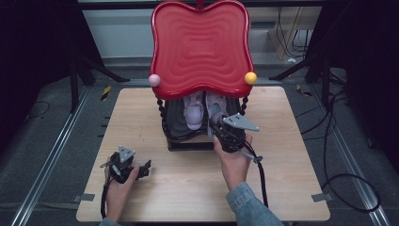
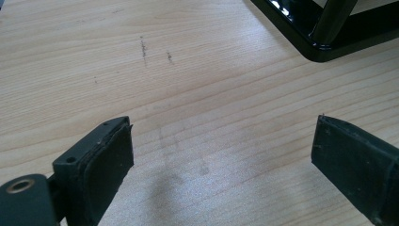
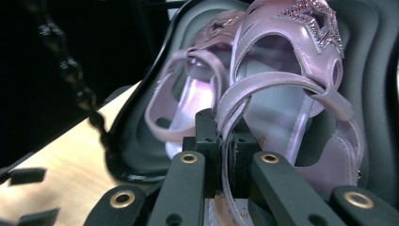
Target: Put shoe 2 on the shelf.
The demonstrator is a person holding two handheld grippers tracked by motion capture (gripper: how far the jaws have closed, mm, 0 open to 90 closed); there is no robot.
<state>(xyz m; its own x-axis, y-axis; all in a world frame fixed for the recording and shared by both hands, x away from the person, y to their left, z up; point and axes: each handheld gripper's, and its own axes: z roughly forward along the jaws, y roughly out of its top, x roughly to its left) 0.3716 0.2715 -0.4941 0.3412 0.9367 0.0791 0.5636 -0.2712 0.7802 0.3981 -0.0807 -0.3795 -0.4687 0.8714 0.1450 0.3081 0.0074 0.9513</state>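
Note:
Two pink sandals lie side by side on the black lower shelf [image 1: 175,126] of a small rack with a red apple-shaped top [image 1: 200,47]. My right gripper [image 1: 219,129] reaches in from the front and is shut on the heel strap of the right sandal [image 1: 215,106]. In the right gripper view the strap runs between the jaws of the right gripper [image 3: 226,155]. The held sandal [image 3: 291,70] has a glittery star, and the other sandal [image 3: 188,94] lies to its left. My left gripper [image 1: 145,167] rests open on the wooden table [image 1: 141,117], and nothing is between the jaws of the left gripper [image 2: 221,160].
The rack's twisted black posts [image 1: 161,110] stand at the shelf's front corners, topped by a pink ball [image 1: 154,80] and a yellow ball [image 1: 251,77]. The rack's black base corner [image 2: 329,44] lies ahead of the left gripper. Cables trail on the floor at the right [image 1: 348,188].

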